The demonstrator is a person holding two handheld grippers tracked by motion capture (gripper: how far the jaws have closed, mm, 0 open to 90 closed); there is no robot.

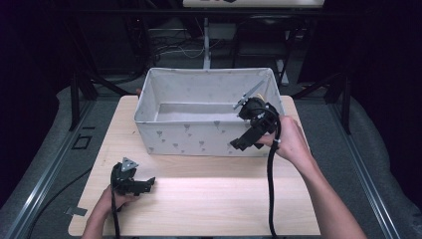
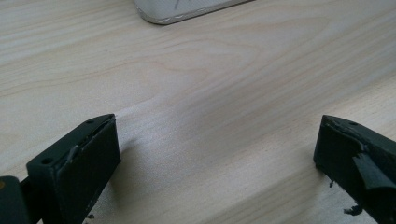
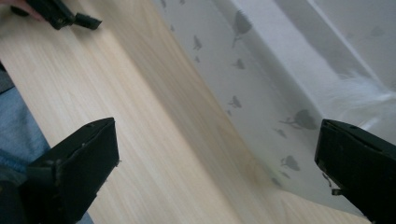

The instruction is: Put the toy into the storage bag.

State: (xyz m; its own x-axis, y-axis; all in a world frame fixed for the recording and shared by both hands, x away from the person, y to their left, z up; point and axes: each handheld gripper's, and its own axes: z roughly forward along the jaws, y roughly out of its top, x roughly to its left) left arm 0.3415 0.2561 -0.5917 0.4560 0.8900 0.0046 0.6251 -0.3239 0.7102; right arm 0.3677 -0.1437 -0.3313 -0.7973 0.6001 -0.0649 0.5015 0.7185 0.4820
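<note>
A white fabric bin [image 1: 199, 132] printed with small grey shapes stands at the back middle of the wooden table [image 1: 209, 199]. My right gripper [image 1: 242, 143] hangs open in front of the bin's right front corner, its jaws wide apart with nothing between them. In the right gripper view the bin's front wall [image 3: 252, 93] runs diagonally past the open jaws. My left gripper [image 1: 148, 183] rests low over the table's front left, open and holding nothing. The left gripper view looks along bare wood toward the bin's lower corner [image 2: 187, 11].
The bin sits close to the table's far edge. Dark metal frame legs [image 1: 74, 99] and cables stand behind and beside the table. The left gripper [image 3: 60, 16] lies far off in the right gripper view. Blue cloth [image 3: 14, 126] lies past the table's edge there.
</note>
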